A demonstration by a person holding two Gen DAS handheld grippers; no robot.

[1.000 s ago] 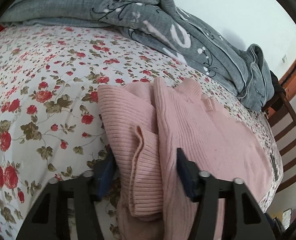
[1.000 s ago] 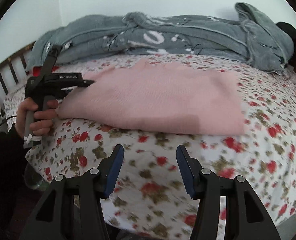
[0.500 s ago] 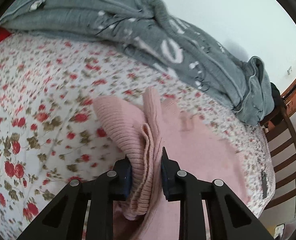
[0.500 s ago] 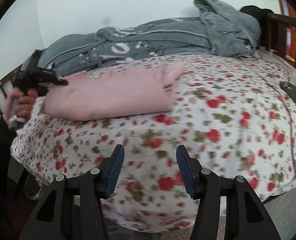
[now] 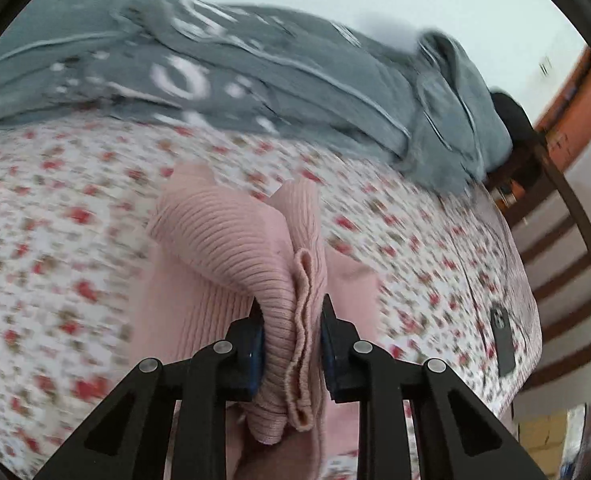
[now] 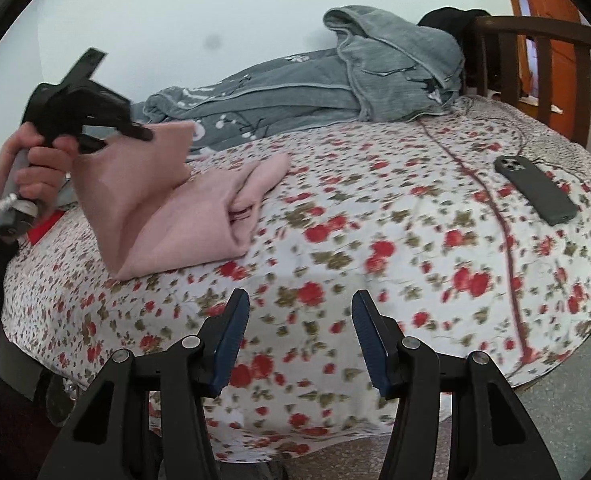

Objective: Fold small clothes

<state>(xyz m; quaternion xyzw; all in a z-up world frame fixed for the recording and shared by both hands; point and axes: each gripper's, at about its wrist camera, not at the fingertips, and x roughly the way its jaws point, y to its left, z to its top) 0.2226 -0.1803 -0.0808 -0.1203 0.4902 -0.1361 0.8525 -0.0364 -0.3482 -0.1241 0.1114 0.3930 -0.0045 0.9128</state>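
Note:
A pink ribbed sweater [image 5: 231,248] lies on the flowered bed sheet [image 5: 55,208]. My left gripper [image 5: 291,312] is shut on a bunched ribbed edge of it, and the pinched part hangs lifted above the bed. In the right wrist view a hand [image 6: 35,176] holds that left gripper [image 6: 127,138] at the far left, with the pink sweater [image 6: 183,224] rising from the sheet in a raised fold. My right gripper [image 6: 300,304] stands open over the bed's near edge with nothing between its fingers, well apart from the sweater.
A grey patterned blanket [image 6: 315,84] is heaped along the wall side of the bed. A dark phone [image 6: 535,190] and a thin cable [image 6: 495,208] lie on the sheet at the right. A wooden bed rail [image 6: 535,40] stands beyond them.
My left gripper closed on the sweater's ribbed edge and lifted it, drawing the spread garment up into a fold. The right gripper swung right along the bed edge, still open.

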